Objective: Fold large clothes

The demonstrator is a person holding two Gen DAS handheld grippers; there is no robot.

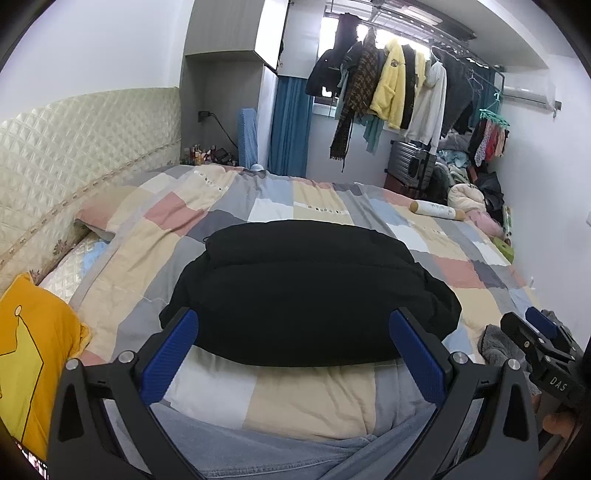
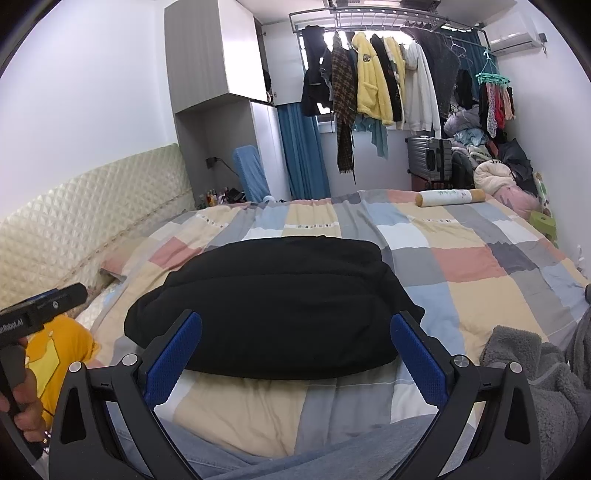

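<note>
A bedroom held a bed (image 1: pixel 321 398) covered with a patchwork quilt (image 2: pixel 458 258) of grey, beige, pink and blue squares. At the middle of the quilt lay the folded black garment (image 1: pixel 310 295), a thick, compact bundle resting flat; the right wrist view showed the same bundle (image 2: pixel 273 302).

The left hand-held gripper (image 1: pixel 293 350) hung above the garment's near edge with its blue-padded fingers spread wide and nothing between them. The right hand-held gripper (image 2: pixel 295 350) sat likewise, wide apart and empty, at the garment's near edge. In the left view the right hand-held gripper appeared at 4 o'clock; in the right view the left one appeared at 9 o'clock.

At 8 o'clock from the garment lay a yellow pillow (image 1: pixel 33 354). At 4 o'clock a grey fleece garment (image 2: pixel 543 384) was bunched on the quilt. At 1 o'clock, near the far edge, rested a cylindrical bolster (image 2: pixel 448 196). A quilted cream headboard (image 1: pixel 74 147) ran along 10 o'clock. Beyond the bed, at 12 o'clock, coats hung on a clothes rail (image 2: pixel 388 18), among them a yellow fleece jacket (image 2: pixel 371 92), beside a blue curtain (image 2: pixel 303 151) and a grey suitcase (image 2: pixel 430 158).
</note>
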